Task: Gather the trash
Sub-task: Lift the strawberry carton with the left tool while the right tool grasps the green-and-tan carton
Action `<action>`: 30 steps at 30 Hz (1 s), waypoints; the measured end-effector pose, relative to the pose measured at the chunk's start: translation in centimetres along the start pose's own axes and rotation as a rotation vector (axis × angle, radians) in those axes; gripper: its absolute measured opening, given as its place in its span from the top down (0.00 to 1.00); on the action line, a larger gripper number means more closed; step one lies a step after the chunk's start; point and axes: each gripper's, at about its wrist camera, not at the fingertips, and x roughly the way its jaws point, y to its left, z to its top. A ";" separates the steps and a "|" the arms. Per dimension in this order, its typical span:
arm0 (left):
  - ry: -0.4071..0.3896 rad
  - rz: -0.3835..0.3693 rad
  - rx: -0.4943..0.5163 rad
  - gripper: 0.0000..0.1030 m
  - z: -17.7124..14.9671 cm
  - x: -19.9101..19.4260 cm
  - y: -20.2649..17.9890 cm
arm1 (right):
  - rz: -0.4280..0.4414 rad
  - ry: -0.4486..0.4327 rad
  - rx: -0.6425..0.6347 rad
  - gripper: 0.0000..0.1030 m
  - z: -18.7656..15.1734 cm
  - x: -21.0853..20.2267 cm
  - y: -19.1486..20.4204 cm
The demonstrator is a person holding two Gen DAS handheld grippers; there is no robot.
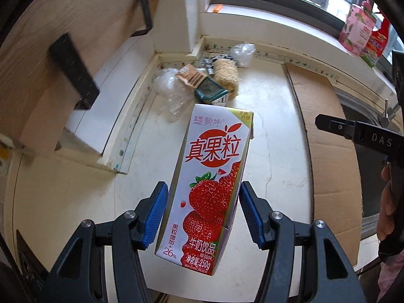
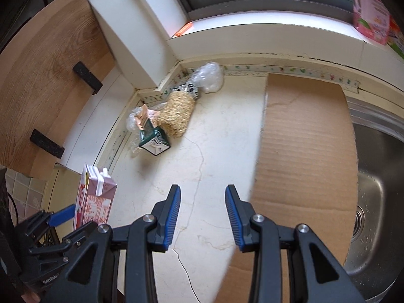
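A pink-and-white strawberry milk carton [image 1: 209, 189] is held above the pale counter [image 1: 272, 131], with my left gripper [image 1: 203, 189] shut on its sides. The right wrist view shows the same carton [image 2: 94, 199] at the lower left, a blue pad pressed against it. My right gripper [image 2: 203, 189] stands open over the counter [image 2: 214, 131] with nothing between its fingers. More trash lies in the far corner: a crushed green carton [image 2: 154, 139], a brown wrapper [image 2: 144, 120], a straw-coloured scrubber [image 2: 176, 112] and crumpled clear plastic [image 2: 209, 77].
A flat cardboard sheet [image 2: 305, 151] lies on the counter to the right, beside a steel sink [image 2: 378, 189]. A wooden cabinet with black handles [image 2: 45, 80] hangs at the left. Pink packages [image 2: 368, 10] stand on the window sill. A hand [image 1: 387, 202] holds the right gripper's handle.
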 end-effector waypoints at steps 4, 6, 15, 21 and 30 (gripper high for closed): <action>-0.019 0.067 -0.082 0.45 -1.7 0.2 2.2 | 0.005 0.015 -0.045 0.64 1.0 1.3 1.1; -0.030 0.086 -0.122 0.45 -2.1 0.5 3.2 | 0.011 0.029 -0.067 0.64 1.4 2.3 1.7; -0.046 0.127 -0.235 0.45 -1.7 2.7 4.2 | 0.074 0.065 -0.159 0.64 3.2 6.9 5.3; -0.037 0.108 -0.271 0.45 -1.1 3.6 3.7 | 0.064 0.038 -0.273 0.56 4.2 9.9 8.5; -0.037 0.118 -0.317 0.45 -1.1 3.6 4.8 | -0.052 0.025 -0.401 0.56 4.6 14.4 11.7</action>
